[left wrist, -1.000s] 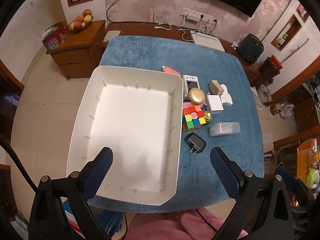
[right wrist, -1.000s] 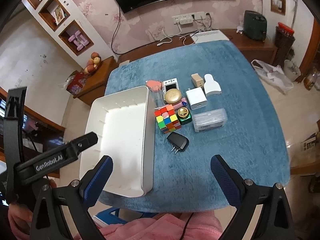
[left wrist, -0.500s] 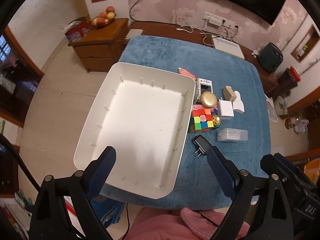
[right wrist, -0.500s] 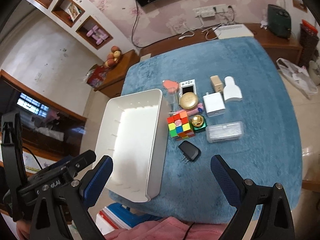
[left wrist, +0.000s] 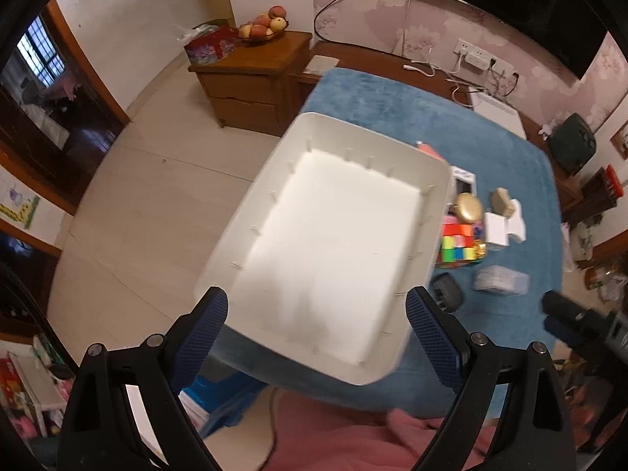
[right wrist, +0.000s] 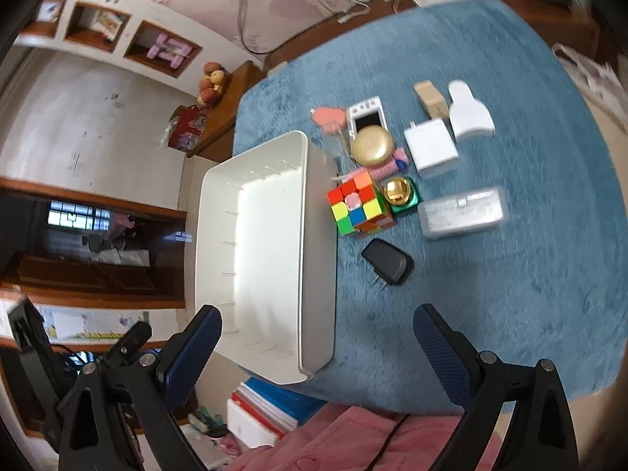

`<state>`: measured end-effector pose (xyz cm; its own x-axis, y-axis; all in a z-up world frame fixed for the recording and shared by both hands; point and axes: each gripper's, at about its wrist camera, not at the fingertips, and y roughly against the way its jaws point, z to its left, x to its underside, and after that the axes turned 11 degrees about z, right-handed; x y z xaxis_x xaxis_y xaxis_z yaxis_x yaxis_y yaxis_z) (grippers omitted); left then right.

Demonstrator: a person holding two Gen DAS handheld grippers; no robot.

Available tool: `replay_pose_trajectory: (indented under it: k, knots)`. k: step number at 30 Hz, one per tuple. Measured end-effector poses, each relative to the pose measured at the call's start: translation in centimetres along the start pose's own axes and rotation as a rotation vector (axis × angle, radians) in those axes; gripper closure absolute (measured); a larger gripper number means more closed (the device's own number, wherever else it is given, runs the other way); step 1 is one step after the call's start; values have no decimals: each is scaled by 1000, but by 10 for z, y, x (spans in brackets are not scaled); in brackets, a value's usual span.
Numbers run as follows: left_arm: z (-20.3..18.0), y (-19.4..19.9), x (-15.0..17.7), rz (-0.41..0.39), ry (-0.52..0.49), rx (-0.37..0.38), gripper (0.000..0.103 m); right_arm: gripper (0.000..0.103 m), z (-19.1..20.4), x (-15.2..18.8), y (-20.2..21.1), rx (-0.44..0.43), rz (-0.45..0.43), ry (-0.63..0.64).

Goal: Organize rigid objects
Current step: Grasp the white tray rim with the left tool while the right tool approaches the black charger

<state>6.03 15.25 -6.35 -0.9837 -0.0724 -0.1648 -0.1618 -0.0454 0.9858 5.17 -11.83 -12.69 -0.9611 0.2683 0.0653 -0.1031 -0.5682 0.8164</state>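
An empty white bin sits at the left edge of the blue-covered table; it also shows in the right wrist view. Right of it lie a Rubik's cube, a black plug adapter, a clear plastic case, a gold round tin, a gold-and-green item, a white charger, a white cap-shaped piece and a tan block. My left gripper is open above the bin's near end. My right gripper is open above the table's near edge, holding nothing.
A wooden cabinet with a fruit bowl stands left of the table. Books lie on the floor below the table's near-left corner. A pink sleeve is at the bottom. Cables and a power strip run along the back wall.
Both grippers have swung left and come lower toward the table. The bin now fills the left view's centre; the objects appear larger in the right view. Nothing on the table moved.
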Motion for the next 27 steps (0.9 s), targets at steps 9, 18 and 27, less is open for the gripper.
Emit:
replay_pose_trajectory:
  k: [9, 18, 27]
  knots:
    - [39, -29, -13, 34, -121, -44, 10, 4, -24, -1, -31, -77, 34, -314]
    - [84, -78, -36, 138, -198, 41, 27, 4, -36, 3, -61, -33, -14, -563]
    - [111, -138, -56, 335, -228, 126, 58, 7, -57, -1, -87, -3, -83, -728]
